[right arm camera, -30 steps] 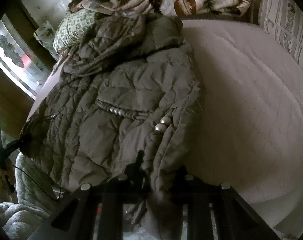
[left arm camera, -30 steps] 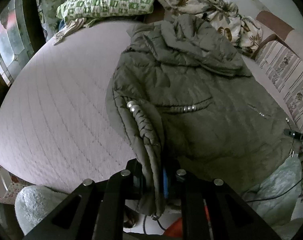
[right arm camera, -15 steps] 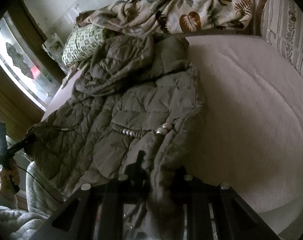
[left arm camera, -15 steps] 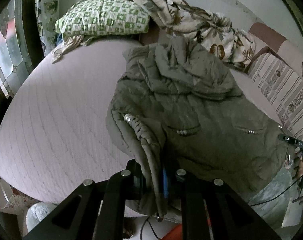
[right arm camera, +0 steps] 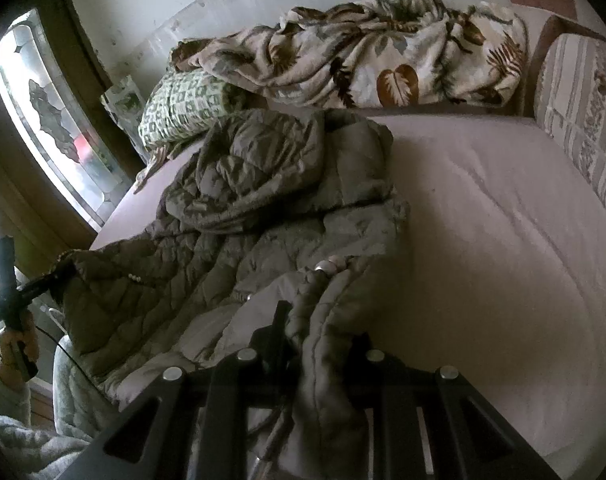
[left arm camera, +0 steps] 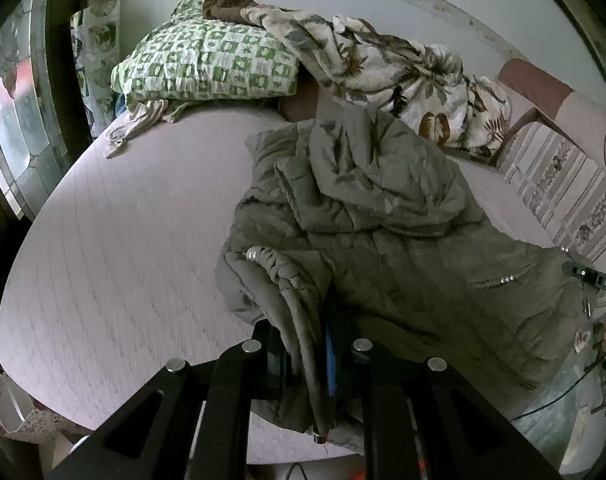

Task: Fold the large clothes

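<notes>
Olive quilted jacket (left arm camera: pixel 403 264) held up by its bottom corners over the bed (left arm camera: pixel 115 264).

The jacket's hood end lies on the mattress while its near hem hangs raised off the bed's edge. The left claw (left arm camera: pixel 307 360) is clenched on a gathered cuff and hem fold at one corner; the right claw (right arm camera: pixel 319 344) is clenched on the matching fold at the other corner, so the cloth sags between them. Behind the hood, just beside it, sit a green checked pillow (left arm camera: pixel 207 64) and a leaf-print blanket (right arm camera: pixel 383 48), heaped against the wall. A striped cushion (right arm camera: pixel 583 120) lines the bed's far side, and a stained-glass window (right arm camera: pixel 51 120) stands beyond the pillow end. The mattress on either side of the jacket is bare pink quilting.
</notes>
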